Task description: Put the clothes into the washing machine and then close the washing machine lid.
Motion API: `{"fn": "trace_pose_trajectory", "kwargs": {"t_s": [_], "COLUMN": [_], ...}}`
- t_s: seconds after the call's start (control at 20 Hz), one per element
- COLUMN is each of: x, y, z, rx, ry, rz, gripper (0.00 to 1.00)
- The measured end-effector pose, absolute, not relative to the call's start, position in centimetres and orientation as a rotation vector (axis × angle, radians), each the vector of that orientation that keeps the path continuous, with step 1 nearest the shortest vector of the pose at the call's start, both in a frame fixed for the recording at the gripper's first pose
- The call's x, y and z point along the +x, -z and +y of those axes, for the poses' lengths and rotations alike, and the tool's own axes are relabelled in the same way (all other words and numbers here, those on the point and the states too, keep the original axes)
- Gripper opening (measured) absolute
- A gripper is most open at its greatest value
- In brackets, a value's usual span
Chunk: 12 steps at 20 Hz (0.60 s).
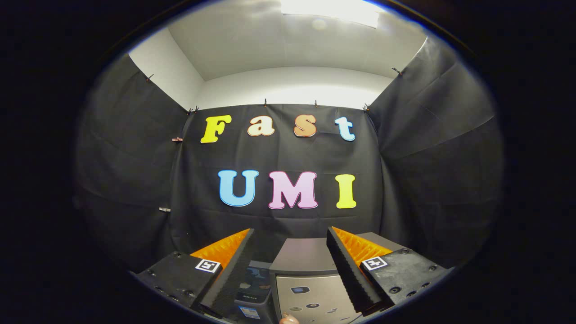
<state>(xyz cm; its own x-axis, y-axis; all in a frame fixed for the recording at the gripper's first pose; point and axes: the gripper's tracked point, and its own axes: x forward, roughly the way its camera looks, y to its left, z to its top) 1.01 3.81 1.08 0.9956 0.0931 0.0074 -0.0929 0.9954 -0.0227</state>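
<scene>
Grey washing machine below the empty, wide-spread gripper.

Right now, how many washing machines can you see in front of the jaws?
1. The washing machine stands below and just ahead of the open gripper, between its jaws, against the black cloth wall. More may be hidden lower.

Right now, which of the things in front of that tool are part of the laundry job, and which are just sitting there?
Part of the job:
- washing machine, grey, just ahead of the fingers, its lid looking shut
- tool, fingers apart, holding nothing

Just sitting there:
- dark box beside the machine, seen between the fingers
- black cloth wall beyond
- small clips on the cloth
</scene>
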Motion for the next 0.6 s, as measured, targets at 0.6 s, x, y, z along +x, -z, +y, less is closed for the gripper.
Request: {"fn": "trace_pose_trajectory", "kwargs": {"t_s": [0.6], "x": [0.74], "y": [-1.4], "z": [3.8], "rx": [-0.023], "ry": [-0.087], "rz": [-0.012], "gripper": [0.98]}}
